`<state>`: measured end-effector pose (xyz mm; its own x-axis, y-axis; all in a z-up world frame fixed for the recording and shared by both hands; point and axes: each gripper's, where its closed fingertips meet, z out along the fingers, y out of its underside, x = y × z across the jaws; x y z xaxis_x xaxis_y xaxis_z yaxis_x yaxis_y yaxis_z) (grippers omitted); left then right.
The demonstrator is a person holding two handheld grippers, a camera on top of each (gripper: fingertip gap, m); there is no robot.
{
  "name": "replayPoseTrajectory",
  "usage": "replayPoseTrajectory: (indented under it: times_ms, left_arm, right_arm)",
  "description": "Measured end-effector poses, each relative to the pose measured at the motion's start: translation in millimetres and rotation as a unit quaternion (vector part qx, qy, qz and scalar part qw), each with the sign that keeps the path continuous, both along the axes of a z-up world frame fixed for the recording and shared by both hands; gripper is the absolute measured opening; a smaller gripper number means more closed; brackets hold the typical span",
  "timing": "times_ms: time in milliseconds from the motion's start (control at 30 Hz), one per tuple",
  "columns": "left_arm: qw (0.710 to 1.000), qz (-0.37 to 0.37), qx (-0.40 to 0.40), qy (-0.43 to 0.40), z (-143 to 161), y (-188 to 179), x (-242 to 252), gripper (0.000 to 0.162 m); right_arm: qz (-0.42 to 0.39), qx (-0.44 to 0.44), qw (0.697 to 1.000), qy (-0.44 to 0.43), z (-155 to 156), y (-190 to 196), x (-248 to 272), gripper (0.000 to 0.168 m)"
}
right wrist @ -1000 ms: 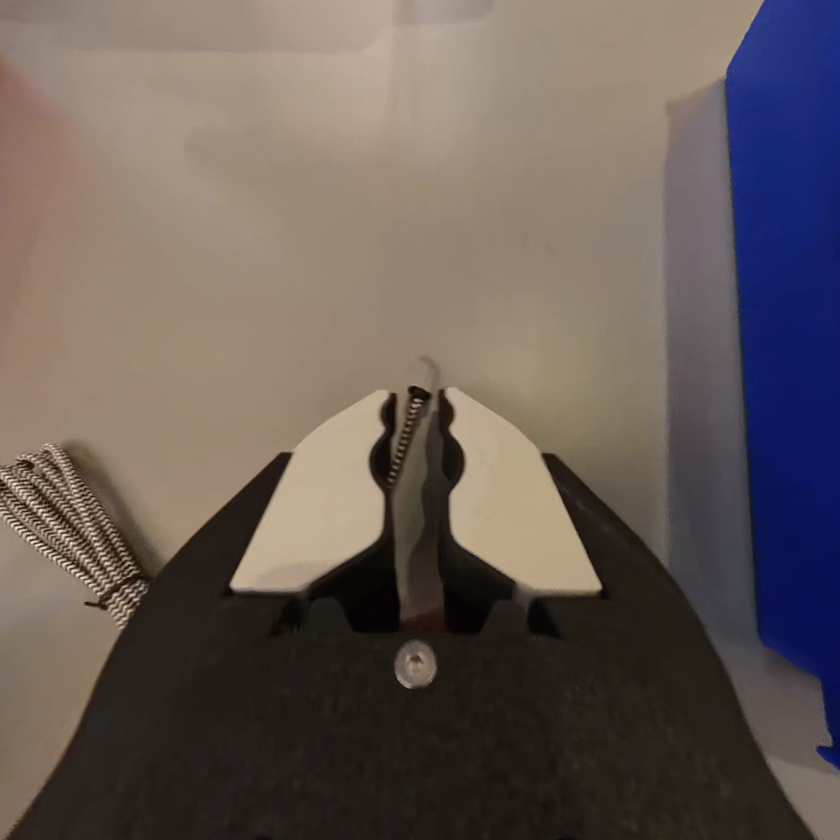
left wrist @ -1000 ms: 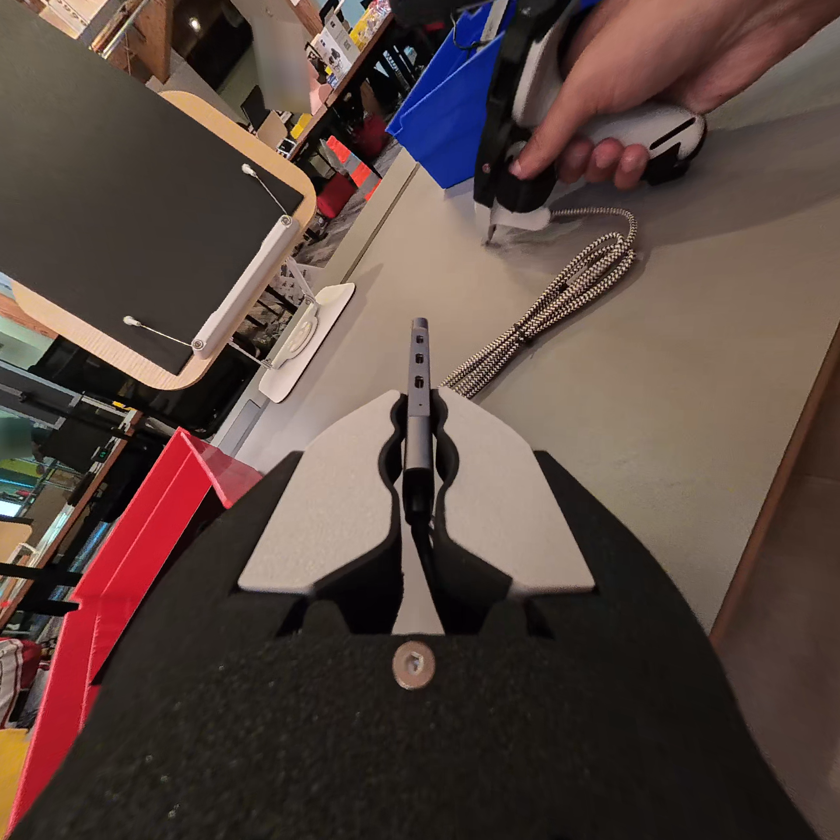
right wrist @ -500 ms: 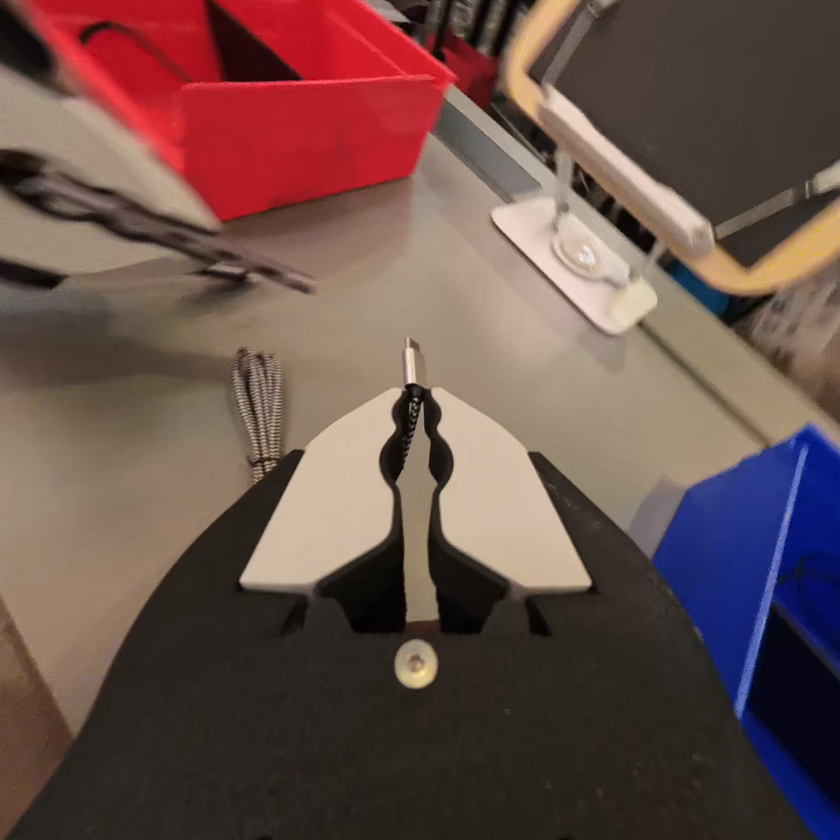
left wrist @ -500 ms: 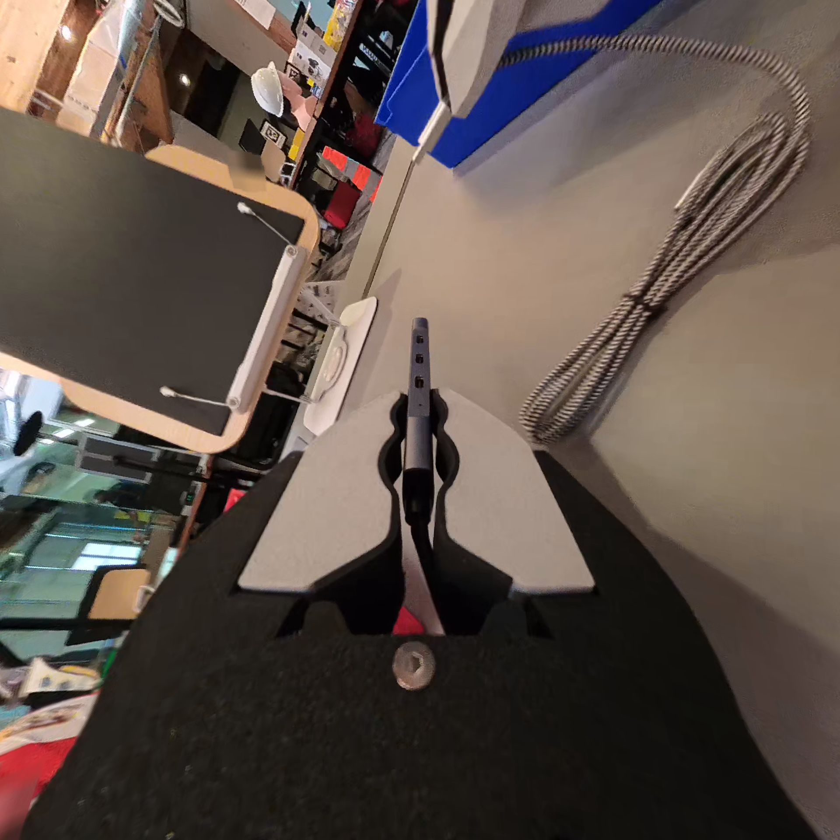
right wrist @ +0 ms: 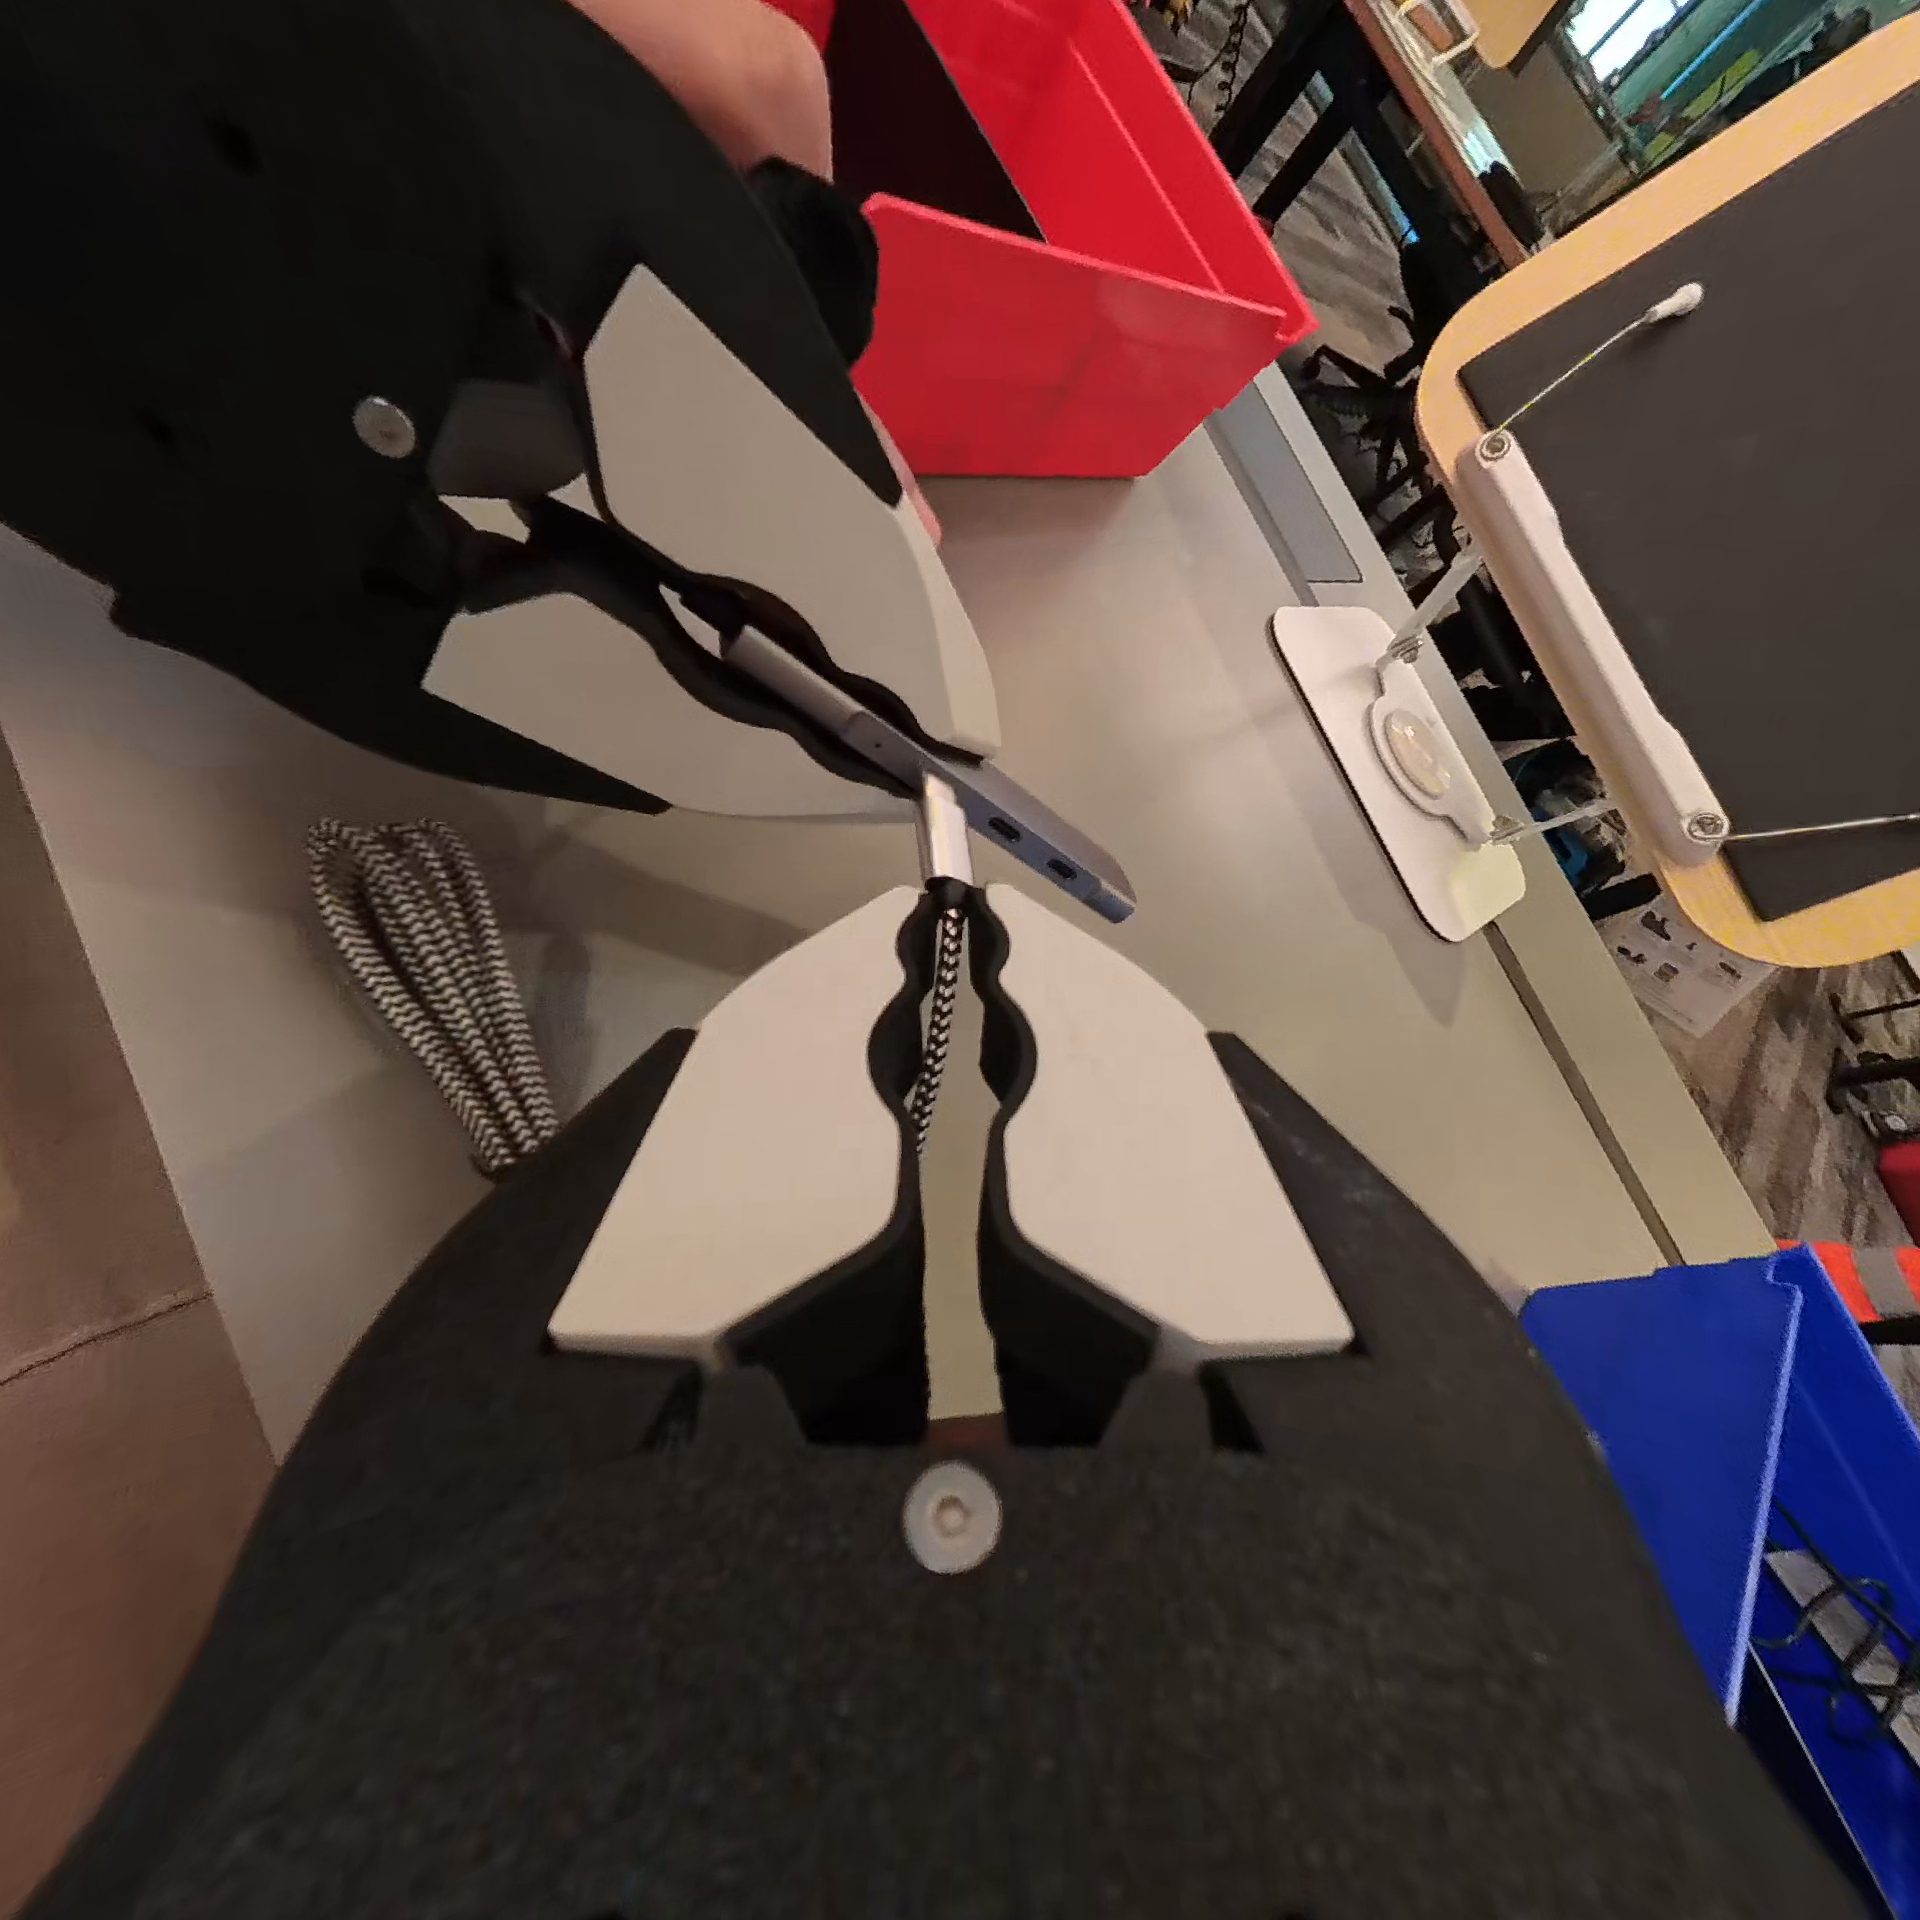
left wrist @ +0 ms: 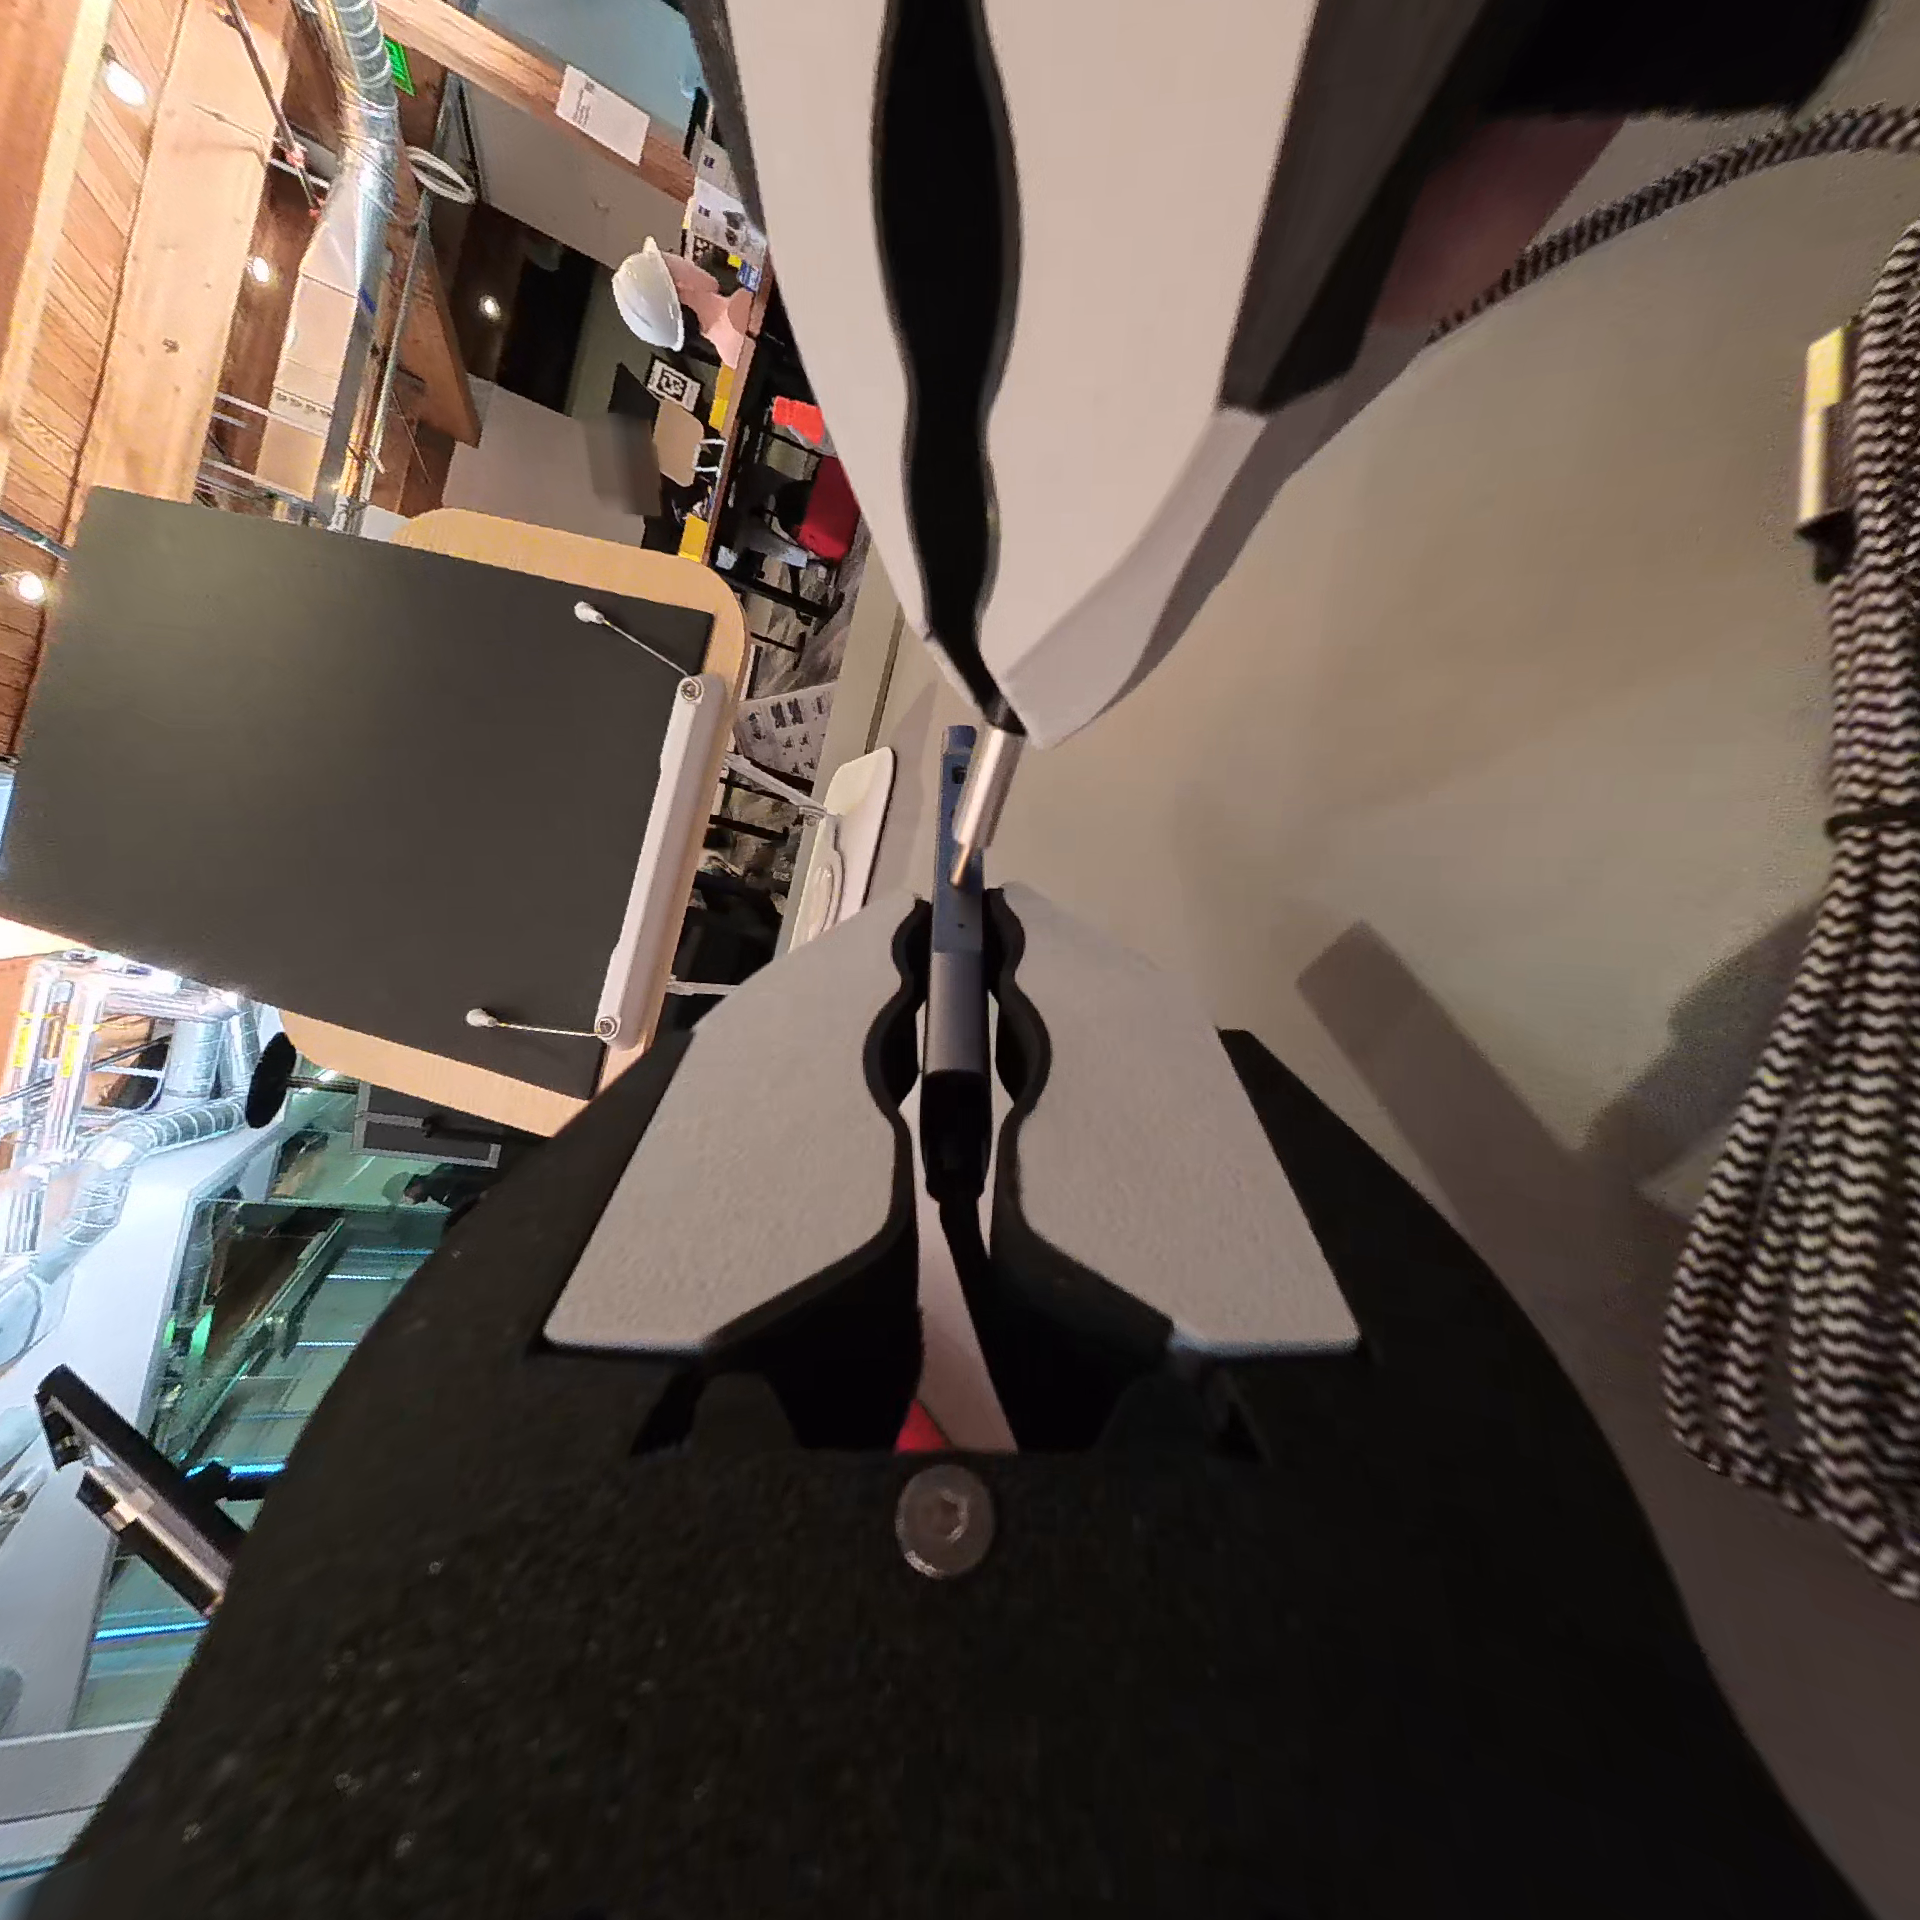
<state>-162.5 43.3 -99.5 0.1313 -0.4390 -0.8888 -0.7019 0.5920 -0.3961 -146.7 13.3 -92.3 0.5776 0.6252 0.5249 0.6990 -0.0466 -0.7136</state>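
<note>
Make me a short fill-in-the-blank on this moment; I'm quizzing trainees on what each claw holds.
1. The left claw is shut on a slim grey ____.
2. The right claw grips a braided cable just behind its ____ plug.
3. The bin behind the left claw is ____.

Missing words: hub; silver; red.

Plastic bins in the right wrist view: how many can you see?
2. A red bin stands on the grey table at the far end, behind the left hand-held gripper. A blue bin sits at the lower right edge. Others may be hidden.
</note>
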Motion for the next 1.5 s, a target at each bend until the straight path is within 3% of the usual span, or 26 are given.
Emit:
replayPoseTrajectory:
  times_ms: [400,800,1500]
  left_arm:
    - [0.994,0.016,0.094,0.055,-6.8,-1.0,-1.4,0.009]
    - [0.996,0.013,0.083,0.024,-5.3,-3.1,4.4,0.009]
    - [0.995,0.013,0.094,0.036,-11.1,-1.8,1.7,0.008]
  right_arm:
    - [0.001,-0.062,0.998,0.026,-7.6,-1.3,-3.9,0.006]
    - [0.035,-0.099,0.984,0.143,-3.6,-2.8,-2.5,0.005]
    - [0.055,-0.114,0.976,0.179,-10.4,-1.3,-7.7,0.005]
